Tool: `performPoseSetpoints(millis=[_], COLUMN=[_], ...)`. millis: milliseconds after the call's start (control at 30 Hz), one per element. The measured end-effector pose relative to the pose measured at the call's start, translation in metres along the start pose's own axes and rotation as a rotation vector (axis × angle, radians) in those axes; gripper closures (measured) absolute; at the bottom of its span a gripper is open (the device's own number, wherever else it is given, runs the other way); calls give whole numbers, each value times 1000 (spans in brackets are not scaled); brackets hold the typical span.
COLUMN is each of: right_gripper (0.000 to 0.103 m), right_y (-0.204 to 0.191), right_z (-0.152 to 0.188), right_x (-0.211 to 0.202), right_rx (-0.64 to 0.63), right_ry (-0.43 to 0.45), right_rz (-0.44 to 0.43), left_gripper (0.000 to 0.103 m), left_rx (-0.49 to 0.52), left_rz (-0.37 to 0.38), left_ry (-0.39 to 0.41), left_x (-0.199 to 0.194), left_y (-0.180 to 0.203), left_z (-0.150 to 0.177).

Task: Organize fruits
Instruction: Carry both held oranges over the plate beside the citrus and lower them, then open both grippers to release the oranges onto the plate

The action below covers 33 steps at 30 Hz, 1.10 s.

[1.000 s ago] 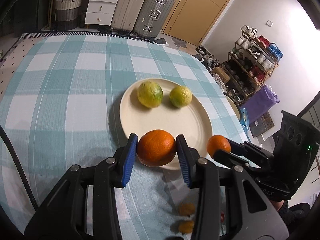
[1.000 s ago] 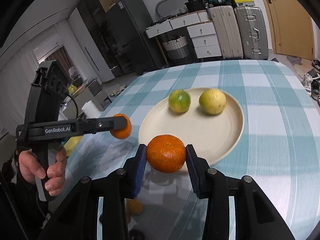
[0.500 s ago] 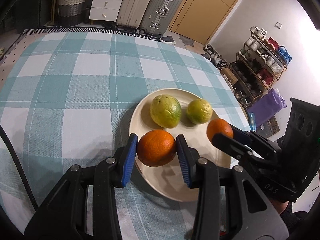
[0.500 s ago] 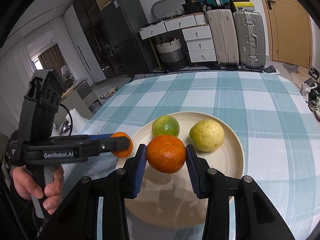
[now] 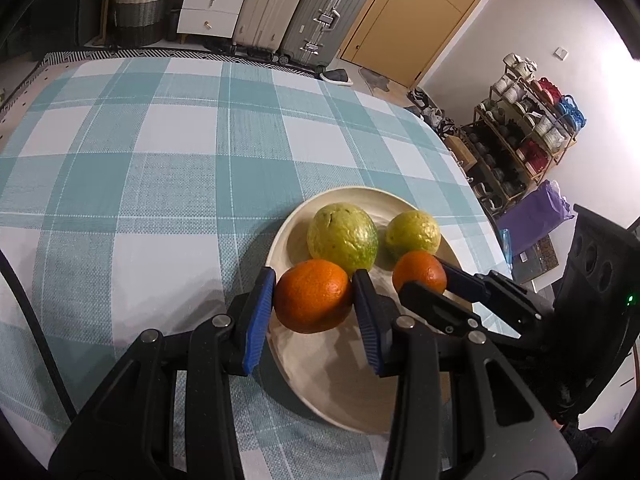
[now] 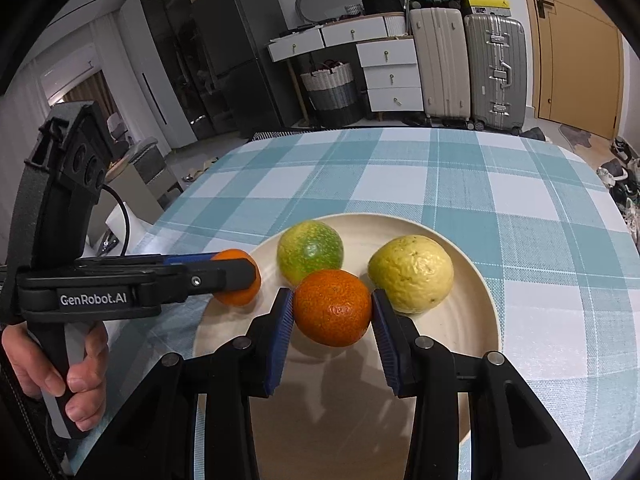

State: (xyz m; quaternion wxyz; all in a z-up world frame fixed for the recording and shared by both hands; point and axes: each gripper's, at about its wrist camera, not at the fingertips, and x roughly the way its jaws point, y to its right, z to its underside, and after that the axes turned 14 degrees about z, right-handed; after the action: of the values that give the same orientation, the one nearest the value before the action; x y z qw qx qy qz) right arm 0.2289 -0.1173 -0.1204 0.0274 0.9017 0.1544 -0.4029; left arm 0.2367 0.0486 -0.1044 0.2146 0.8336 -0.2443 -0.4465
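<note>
At frame centre, the left tool [image 5: 314,304] clamps an orange [image 5: 313,295] over the plate [image 5: 344,400]; the right tool [image 6: 331,312] grips a second orange [image 6: 332,306], seemingly just clear of the plate.

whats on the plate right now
Two yellow-green fruits rest on the cream plate: a greener one and a yellower one. Two oranges, each held in gripper jaws, hang over it. The jaws and oranges cover part of the plate's near surface.
</note>
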Motion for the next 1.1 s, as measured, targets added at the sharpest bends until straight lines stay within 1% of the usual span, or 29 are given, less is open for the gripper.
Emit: performPoseSetpoints(millis=[133, 233, 300, 367, 467, 600, 700, 800, 900, 933, 1000, 1033, 1100], right_gripper=[63, 61, 58, 51, 51, 50, 47, 41, 39, 38, 31, 26, 22], right_y=[2, 2, 3, 4, 5, 12, 16, 18, 18, 18, 17, 17, 16], right_z=[-2, -3, -3, -4, -5, -5, -3, 2, 9, 11, 15, 18, 23], right_x=[4, 6, 4, -3, -16, -30, -39, -48, -58, -62, -68, -73, -82], right_rx=[9, 10, 18, 23, 29, 54, 67, 71, 76, 76, 77, 80, 84], right_ry=[-4, 2, 9, 42, 81, 106, 113, 119, 123, 125, 132, 141, 159], right_rz=[-3, -4, -6, -9, 3, 7, 16, 31, 33, 33, 32, 34, 37], left_gripper=[66, 66, 66, 66, 66, 66, 66, 66, 66, 62, 60, 60, 59], left_rx=[-22, -22, 0, 22, 10, 16, 25, 36, 58, 64, 68, 73, 87], left_rz=[26, 42, 33, 5, 15, 0, -11, -22, -53, -67, -104, -132, -144], left_ry=[-6, 7, 25, 29, 34, 52, 60, 66, 79, 84, 96, 103, 106], left_x=[5, 4, 1, -1, -7, -19, -30, -40, -50, -53, -57, -59, -62], left_y=[-3, -1, 3, 8, 10, 14, 20, 29, 40, 45, 51, 55, 62], left_z=[-2, -2, -4, -6, -7, -4, 0, 7, 17, 21, 28, 34, 41])
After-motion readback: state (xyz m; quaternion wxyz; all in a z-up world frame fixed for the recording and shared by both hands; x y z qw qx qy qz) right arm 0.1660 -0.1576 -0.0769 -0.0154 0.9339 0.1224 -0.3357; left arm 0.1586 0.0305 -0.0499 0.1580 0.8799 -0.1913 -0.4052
